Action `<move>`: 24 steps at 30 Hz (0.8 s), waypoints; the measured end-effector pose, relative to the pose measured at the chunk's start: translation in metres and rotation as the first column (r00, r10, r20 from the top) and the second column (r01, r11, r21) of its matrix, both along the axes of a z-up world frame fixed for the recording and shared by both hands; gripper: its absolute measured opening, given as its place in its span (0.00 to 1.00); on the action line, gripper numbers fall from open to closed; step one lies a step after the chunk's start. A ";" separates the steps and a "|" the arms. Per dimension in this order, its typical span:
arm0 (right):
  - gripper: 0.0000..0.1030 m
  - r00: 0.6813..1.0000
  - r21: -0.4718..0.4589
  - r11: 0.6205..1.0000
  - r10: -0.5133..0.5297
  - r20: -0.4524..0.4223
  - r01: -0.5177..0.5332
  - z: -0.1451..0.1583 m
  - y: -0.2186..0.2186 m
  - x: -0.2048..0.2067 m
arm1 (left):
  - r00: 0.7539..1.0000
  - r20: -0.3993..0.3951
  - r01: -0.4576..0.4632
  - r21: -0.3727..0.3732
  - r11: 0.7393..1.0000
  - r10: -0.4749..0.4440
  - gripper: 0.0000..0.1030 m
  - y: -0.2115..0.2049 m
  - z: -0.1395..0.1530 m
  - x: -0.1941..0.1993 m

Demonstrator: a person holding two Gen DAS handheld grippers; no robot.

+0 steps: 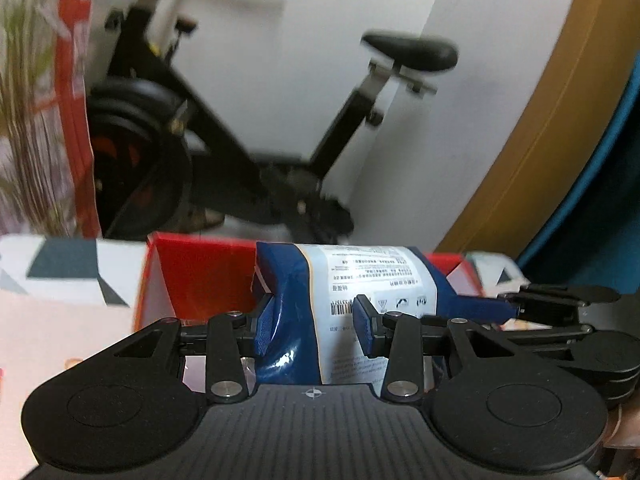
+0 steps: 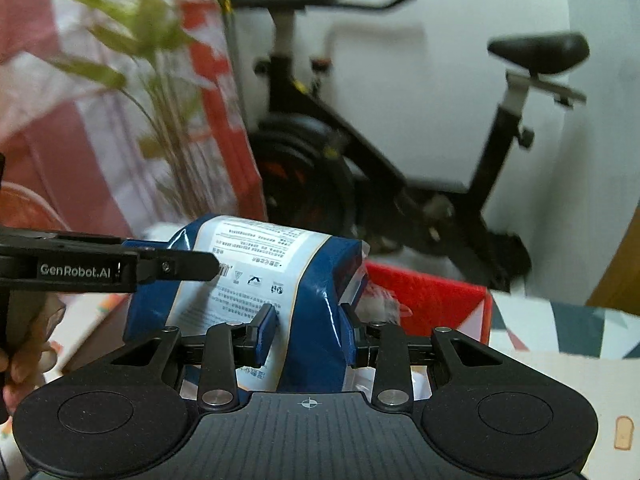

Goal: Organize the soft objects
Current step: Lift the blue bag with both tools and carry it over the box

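A soft blue and white package [image 1: 372, 276] with printed text and a barcode hangs between both grippers, above an open red box [image 1: 200, 272]. My left gripper [image 1: 314, 312] is shut on the package's left part, its blue pads pressed into the wrapper. At the right of the left wrist view, the other gripper [image 1: 516, 304] pinches the package's far end. In the right wrist view my right gripper [image 2: 308, 320] is shut on the same package [image 2: 256, 256], and the left gripper [image 2: 200, 268] comes in from the left. The red box [image 2: 432, 300] shows behind the package.
A black exercise bike [image 1: 224, 132] stands against the white wall behind the box. A leafy plant [image 2: 160, 80] and a red and white curtain [image 2: 216, 80] are at the left. A patterned mat [image 1: 60, 272] covers the floor. A hand [image 2: 24, 360] holds the left gripper.
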State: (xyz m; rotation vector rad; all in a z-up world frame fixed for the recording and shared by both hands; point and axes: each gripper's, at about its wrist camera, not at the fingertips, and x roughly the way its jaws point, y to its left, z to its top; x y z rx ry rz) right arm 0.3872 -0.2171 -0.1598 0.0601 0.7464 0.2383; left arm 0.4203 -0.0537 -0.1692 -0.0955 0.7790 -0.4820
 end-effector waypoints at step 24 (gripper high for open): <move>0.31 0.907 0.023 0.992 -0.106 -0.407 0.126 -0.081 -0.008 0.075 | 0.938 -0.347 0.095 0.190 0.977 -0.024 0.41 -0.021 -0.060 0.067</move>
